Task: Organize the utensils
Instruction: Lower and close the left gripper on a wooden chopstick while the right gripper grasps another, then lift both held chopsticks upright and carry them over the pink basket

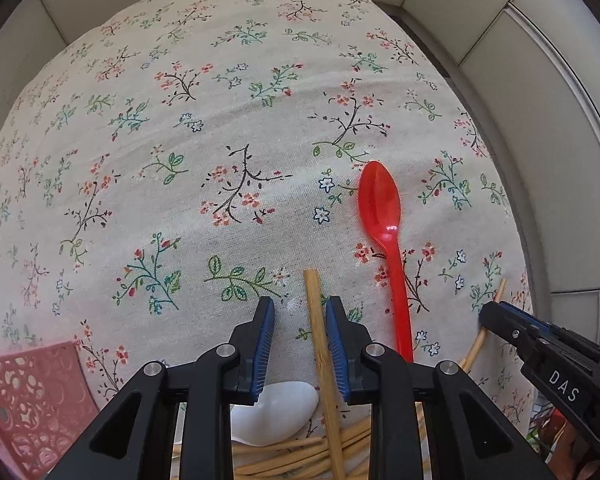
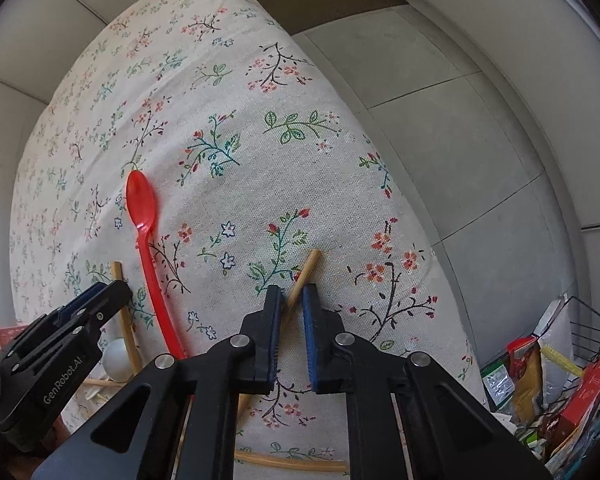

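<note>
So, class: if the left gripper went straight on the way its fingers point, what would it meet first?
The left gripper already straddles a wooden chopstick, jaws open. Straight ahead lies only the floral tablecloth; the red spoon sits off to its right. Depth is uncertain.

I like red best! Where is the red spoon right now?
The red spoon lies flat on the flowery tablecloth, bowl pointing away. It sits between the two grippers, just right of the chopstick in the left gripper's open jaws.

Both wrist views look forward, close over the floral tablecloth (image 1: 228, 128), sharing the red spoon (image 1: 380, 200).
</note>
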`<action>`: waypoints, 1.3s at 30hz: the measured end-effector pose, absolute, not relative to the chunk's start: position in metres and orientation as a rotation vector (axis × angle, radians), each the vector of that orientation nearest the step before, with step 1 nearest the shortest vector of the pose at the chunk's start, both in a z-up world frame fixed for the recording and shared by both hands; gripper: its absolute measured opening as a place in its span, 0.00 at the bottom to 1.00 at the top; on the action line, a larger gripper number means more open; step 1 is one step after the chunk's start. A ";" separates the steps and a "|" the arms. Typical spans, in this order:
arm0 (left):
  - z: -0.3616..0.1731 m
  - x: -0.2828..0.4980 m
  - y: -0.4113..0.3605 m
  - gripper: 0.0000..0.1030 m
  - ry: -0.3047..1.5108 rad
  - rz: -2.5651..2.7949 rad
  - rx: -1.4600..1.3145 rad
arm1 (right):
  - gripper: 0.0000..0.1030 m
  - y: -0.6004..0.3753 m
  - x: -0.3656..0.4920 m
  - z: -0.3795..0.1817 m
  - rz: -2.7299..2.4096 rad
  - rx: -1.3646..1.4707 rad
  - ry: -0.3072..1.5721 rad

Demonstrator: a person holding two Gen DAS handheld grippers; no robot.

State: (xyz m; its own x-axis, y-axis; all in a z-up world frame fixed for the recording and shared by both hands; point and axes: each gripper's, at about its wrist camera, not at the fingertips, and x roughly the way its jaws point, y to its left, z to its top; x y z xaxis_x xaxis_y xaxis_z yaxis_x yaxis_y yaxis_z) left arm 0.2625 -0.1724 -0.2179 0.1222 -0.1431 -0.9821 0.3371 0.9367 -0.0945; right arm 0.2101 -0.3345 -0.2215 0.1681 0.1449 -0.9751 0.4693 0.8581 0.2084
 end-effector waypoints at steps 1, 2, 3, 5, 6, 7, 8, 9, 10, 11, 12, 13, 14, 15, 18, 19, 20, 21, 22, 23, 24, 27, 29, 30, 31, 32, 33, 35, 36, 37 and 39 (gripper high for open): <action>-0.218 0.263 -0.174 0.24 1.406 -0.348 0.171 | 0.10 -0.337 0.207 -0.221 -0.243 0.545 1.397; -0.218 0.263 -0.175 0.19 1.398 -0.338 0.185 | 0.10 -0.340 0.205 -0.221 -0.237 0.559 1.393; -0.222 0.269 -0.188 0.09 1.388 -0.323 0.199 | 0.09 -0.342 0.205 -0.222 -0.229 0.575 1.390; -0.220 0.270 -0.185 0.07 1.375 -0.335 0.167 | 0.08 -0.347 0.204 -0.224 -0.207 0.612 1.383; -0.217 0.268 -0.182 0.07 1.358 -0.344 0.150 | 0.07 -0.348 0.203 -0.224 -0.201 0.627 1.382; -0.214 0.264 -0.178 0.07 1.339 -0.343 0.142 | 0.06 -0.350 0.202 -0.225 -0.186 0.650 1.381; -0.210 0.261 -0.175 0.07 1.322 -0.343 0.130 | 0.06 -0.350 0.200 -0.225 -0.171 0.673 1.384; -0.206 0.258 -0.171 0.07 1.309 -0.346 0.120 | 0.05 -0.350 0.199 -0.224 -0.161 0.686 1.386; -0.202 0.255 -0.167 0.07 1.295 -0.348 0.113 | 0.05 -0.349 0.198 -0.222 -0.150 0.689 1.382; -0.196 0.252 -0.163 0.07 1.273 -0.347 0.107 | 0.05 -0.348 0.196 -0.218 -0.141 0.688 1.374; -0.189 0.246 -0.157 0.07 1.254 -0.347 0.101 | 0.05 -0.347 0.195 -0.212 -0.130 0.687 1.361; -0.184 0.243 -0.152 0.07 1.236 -0.351 0.094 | 0.05 -0.345 0.194 -0.207 -0.120 0.688 1.346; -0.177 0.238 -0.147 0.07 1.216 -0.354 0.084 | 0.05 -0.344 0.192 -0.200 -0.111 0.687 1.329; -0.171 0.233 -0.139 0.07 1.193 -0.354 0.075 | 0.05 -0.343 0.191 -0.194 -0.101 0.687 1.312; -0.151 0.219 -0.126 0.07 1.119 -0.352 0.066 | 0.05 -0.337 0.186 -0.170 -0.078 0.653 1.247; -0.144 0.214 -0.121 0.07 1.098 -0.350 0.063 | 0.05 -0.334 0.185 -0.161 -0.070 0.637 1.223; -0.139 0.215 -0.114 0.07 1.076 -0.347 0.057 | 0.05 -0.330 0.182 -0.152 -0.065 0.619 1.199; -0.133 0.212 -0.107 0.07 1.051 -0.343 0.048 | 0.05 -0.326 0.179 -0.144 -0.057 0.601 1.177; -0.127 0.208 -0.103 0.07 1.030 -0.337 0.039 | 0.05 -0.323 0.176 -0.136 -0.049 0.581 1.156; -0.122 0.209 -0.100 0.07 1.013 -0.333 0.031 | 0.05 -0.318 0.172 -0.128 -0.042 0.559 1.133; -0.116 0.205 -0.096 0.07 0.991 -0.328 0.018 | 0.05 -0.315 0.168 -0.120 -0.032 0.541 1.112; -0.094 0.193 -0.081 0.07 0.929 -0.320 -0.017 | 0.05 -0.305 0.157 -0.098 -0.012 0.490 1.049; -0.080 0.184 -0.072 0.07 0.887 -0.318 -0.040 | 0.05 -0.301 0.150 -0.084 0.000 0.467 1.008; -0.072 0.179 -0.066 0.07 0.867 -0.317 -0.049 | 0.05 -0.298 0.146 -0.077 0.008 0.459 0.988; -0.065 0.174 -0.061 0.06 0.847 -0.317 -0.059 | 0.05 -0.295 0.142 -0.072 0.018 0.452 0.971; -0.058 0.169 -0.055 0.07 0.823 -0.315 -0.071 | 0.05 -0.292 0.139 -0.066 0.028 0.446 0.952; -0.049 0.164 -0.049 0.06 0.802 -0.314 -0.081 | 0.05 -0.289 0.136 -0.061 0.033 0.439 0.933; -0.038 0.156 -0.040 0.06 0.756 -0.314 -0.097 | 0.05 -0.282 0.130 -0.050 0.041 0.424 0.894; -0.030 0.151 -0.036 0.06 0.725 -0.310 -0.100 | 0.05 -0.278 0.128 -0.044 0.042 0.414 0.874; -0.023 0.146 -0.031 0.06 0.693 -0.304 -0.103 | 0.05 -0.275 0.126 -0.038 0.046 0.406 0.853; -0.011 0.138 -0.021 0.06 0.630 -0.292 -0.114 | 0.05 -0.268 0.121 -0.028 0.056 0.396 0.816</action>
State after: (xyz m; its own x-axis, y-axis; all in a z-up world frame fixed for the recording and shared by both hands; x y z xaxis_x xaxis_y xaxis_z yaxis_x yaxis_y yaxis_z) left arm 0.1379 -0.0209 -0.0106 0.7689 -0.3033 -0.5628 0.2343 0.9527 -0.1934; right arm 0.1208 -0.2682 -0.0281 0.6883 0.1990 -0.6976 0.1022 0.9255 0.3648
